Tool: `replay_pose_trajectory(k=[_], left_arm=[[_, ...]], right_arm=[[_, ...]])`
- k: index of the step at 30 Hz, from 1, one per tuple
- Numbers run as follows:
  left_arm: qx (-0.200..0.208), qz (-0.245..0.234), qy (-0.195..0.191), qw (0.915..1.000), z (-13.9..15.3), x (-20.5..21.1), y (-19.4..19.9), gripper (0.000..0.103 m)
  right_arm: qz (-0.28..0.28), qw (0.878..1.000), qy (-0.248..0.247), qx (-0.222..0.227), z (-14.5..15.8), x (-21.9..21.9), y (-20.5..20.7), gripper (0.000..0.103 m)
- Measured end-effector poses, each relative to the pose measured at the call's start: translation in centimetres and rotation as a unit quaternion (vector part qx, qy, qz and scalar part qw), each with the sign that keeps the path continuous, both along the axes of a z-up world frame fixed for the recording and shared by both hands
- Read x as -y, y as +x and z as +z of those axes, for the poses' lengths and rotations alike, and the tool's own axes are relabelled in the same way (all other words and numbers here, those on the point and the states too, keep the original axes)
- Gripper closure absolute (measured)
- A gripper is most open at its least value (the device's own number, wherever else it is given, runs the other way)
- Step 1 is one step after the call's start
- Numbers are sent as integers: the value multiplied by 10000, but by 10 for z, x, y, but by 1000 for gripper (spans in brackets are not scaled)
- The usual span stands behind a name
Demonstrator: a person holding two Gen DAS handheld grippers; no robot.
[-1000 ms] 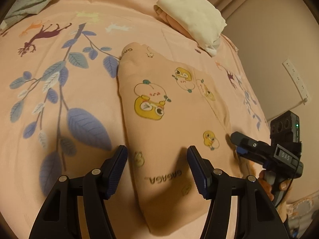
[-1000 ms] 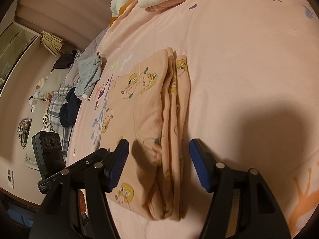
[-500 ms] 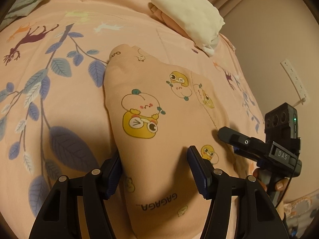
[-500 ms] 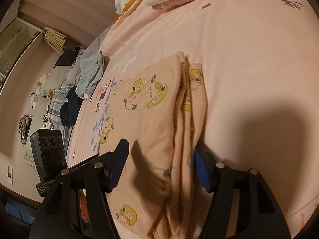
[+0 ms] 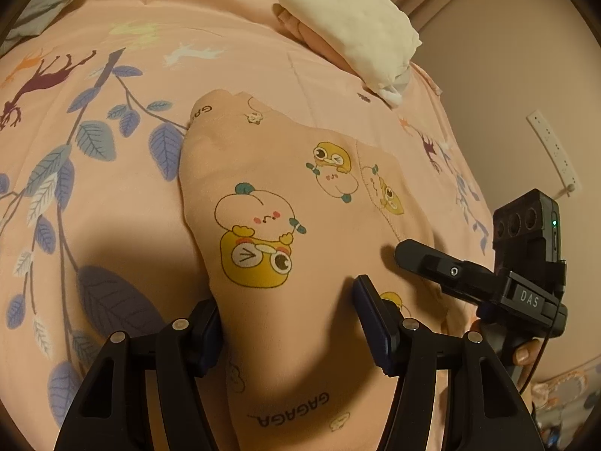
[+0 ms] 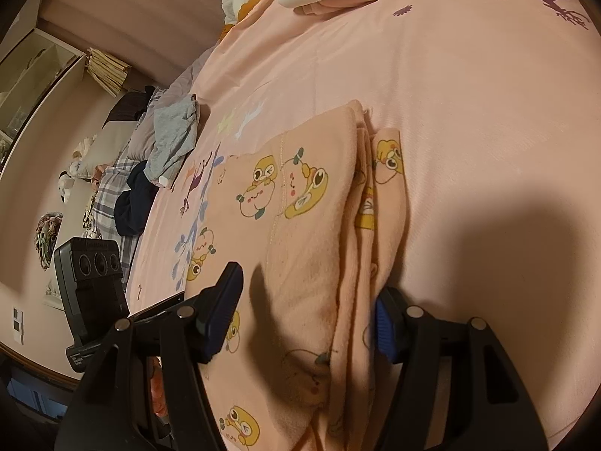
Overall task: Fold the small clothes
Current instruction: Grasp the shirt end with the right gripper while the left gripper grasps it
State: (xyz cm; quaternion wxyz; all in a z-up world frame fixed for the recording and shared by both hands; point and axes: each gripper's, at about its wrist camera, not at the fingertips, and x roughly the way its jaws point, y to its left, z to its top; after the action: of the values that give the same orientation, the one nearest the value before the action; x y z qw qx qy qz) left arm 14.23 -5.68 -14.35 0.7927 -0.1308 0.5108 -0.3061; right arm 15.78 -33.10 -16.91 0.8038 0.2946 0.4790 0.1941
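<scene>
A small peach garment [image 5: 285,203] with yellow cartoon prints lies folded on the pink bedspread [image 5: 112,195]. My left gripper [image 5: 289,323] is open, its jaws standing either side of the garment's near folded end, the left finger under the edge. My right gripper [image 6: 304,312] is open, its jaws straddling the layered fold edge of the same garment [image 6: 311,203]; the right finger sits low beside the stacked layers. The right gripper also shows in the left wrist view [image 5: 413,255], resting over the garment's right side.
A stack of folded white and peach clothes [image 5: 353,26] lies at the far edge of the bed. A heap of grey, plaid and dark clothes [image 6: 150,165] sits at the bed's far left. A wall [image 5: 507,94] with a power strip runs on the right.
Both grippers have moved forward onto the garment; its ends now lie between the open jaws. The garment fills more of both views.
</scene>
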Motion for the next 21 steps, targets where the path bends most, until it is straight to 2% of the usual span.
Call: replay_pose_trajectory(k=[8, 12, 16, 21], left_arm=[[-21, -9, -69, 10000, -1, 3, 5, 42], [-84, 56, -161, 9998, -2, 4, 10, 42], [-8, 57, 0, 10000, 0, 9, 9, 43], [26, 102, 213, 9997, 1, 12, 10, 54]], right_arm=[[0, 10000, -53, 40, -1, -2, 2, 41], [-51, 9996, -253, 59, 0, -5, 0, 53], [-99, 9991, -414, 86, 3, -8, -1, 62], [-108, 9970, -724, 257, 9, -19, -4, 72]])
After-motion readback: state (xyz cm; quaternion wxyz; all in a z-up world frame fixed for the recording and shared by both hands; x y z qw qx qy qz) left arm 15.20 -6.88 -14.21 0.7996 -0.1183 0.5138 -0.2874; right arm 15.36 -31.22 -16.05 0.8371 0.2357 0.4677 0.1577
